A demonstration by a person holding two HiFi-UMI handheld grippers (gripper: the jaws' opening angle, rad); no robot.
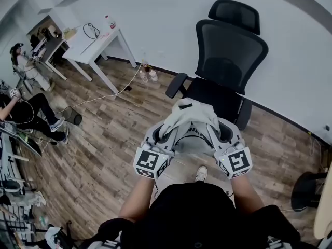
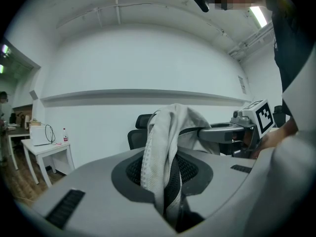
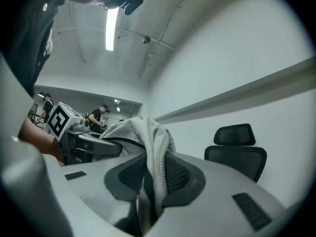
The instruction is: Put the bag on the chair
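Note:
A pale grey-white fabric bag [image 1: 189, 114] hangs in the air between my two grippers, in front of a black mesh office chair [image 1: 224, 66] by the white wall. My left gripper [image 1: 170, 129] is shut on the bag's left part. In the left gripper view the cloth [image 2: 160, 152] runs down between the jaws of the left gripper [image 2: 167, 184]. My right gripper [image 1: 211, 129] is shut on the bag's right part, and its own view shows the cloth [image 3: 150, 154] pinched in the right gripper [image 3: 148, 181]. The chair's seat [image 1: 210, 95] lies just beyond the bag, with nothing on it.
A white table [image 1: 98, 41] with a bottle and cable stands at the back left. Small bottles [image 1: 149, 74] sit on the floor by the wall, with a cable trailing. People sit at desks far left. A dark chair base [image 1: 307, 190] is at the right.

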